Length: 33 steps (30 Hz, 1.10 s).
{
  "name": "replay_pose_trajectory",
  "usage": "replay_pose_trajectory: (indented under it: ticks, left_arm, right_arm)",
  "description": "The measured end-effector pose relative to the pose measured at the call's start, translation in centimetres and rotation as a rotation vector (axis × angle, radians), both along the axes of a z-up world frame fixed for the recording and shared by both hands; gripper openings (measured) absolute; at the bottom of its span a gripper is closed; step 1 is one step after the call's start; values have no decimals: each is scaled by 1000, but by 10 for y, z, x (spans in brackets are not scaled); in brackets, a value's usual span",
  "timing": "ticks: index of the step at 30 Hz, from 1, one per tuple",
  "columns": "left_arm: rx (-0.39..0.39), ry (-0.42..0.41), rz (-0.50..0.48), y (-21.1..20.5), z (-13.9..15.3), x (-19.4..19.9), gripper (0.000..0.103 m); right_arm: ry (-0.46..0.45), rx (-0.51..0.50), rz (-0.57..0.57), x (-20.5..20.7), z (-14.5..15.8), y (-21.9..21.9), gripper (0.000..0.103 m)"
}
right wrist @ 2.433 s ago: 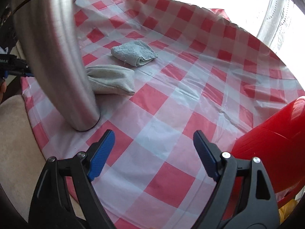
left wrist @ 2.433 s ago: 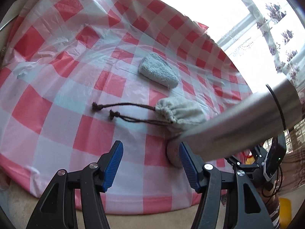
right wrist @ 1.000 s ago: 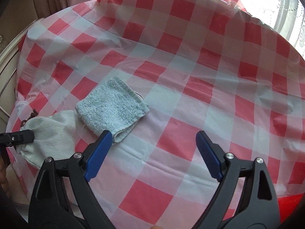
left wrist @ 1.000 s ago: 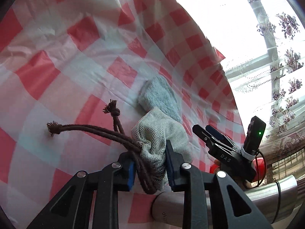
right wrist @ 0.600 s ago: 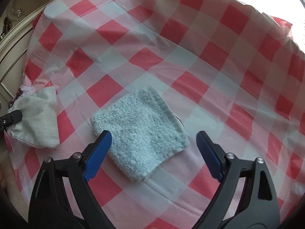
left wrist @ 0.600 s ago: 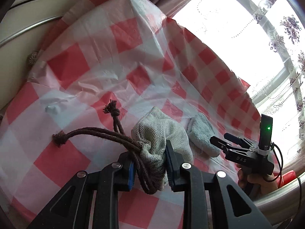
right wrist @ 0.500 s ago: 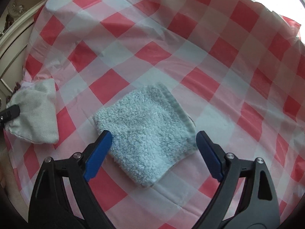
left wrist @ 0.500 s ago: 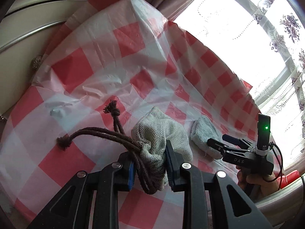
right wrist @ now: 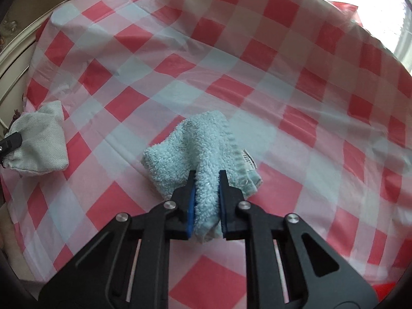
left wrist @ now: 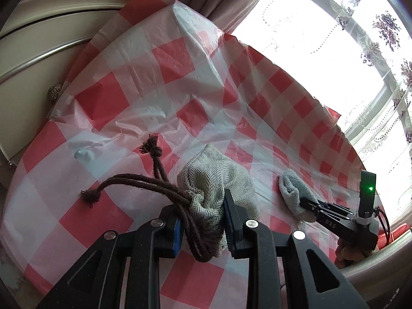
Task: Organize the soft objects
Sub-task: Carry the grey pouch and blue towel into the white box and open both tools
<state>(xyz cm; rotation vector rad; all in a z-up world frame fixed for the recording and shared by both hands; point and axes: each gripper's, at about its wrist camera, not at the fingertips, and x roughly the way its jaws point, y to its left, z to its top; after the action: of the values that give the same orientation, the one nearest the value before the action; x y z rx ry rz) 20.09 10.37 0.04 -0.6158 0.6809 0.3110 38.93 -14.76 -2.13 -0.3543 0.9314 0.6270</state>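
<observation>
Left gripper [left wrist: 203, 222] is clamped on the drawstring pouch [left wrist: 216, 180] at its cinched neck, cords trailing on the bench [left wrist: 108, 97]. Right gripper [right wrist: 206, 202] has just closed its fingers, pinching the blue towel [right wrist: 200, 141] into a ridge, likely for lifting.

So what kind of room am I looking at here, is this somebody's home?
Most likely a home, perhaps a dining or living room: a table under a red-and-white checked plastic cloth, a window with floral lace curtains, and cream furniture with an ornate knob.
</observation>
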Motion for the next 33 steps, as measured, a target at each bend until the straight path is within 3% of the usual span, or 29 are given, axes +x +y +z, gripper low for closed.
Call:
replay_pose_trajectory:
  ticks: [10,22,33]
  left_arm:
    - [-6,-10,-38,-17,5,-31,27]
    - [-46,-44,-117,-47,19,-95,27]
    - [-63,-78,-253,-93,35,-138,27]
  right_arm:
    - [-24,57,-228,-83,17,-93,17]
    - [-87,111,-320,-209,51,-153,16]
    - [-101,71,-522,-297,62,-273,16]
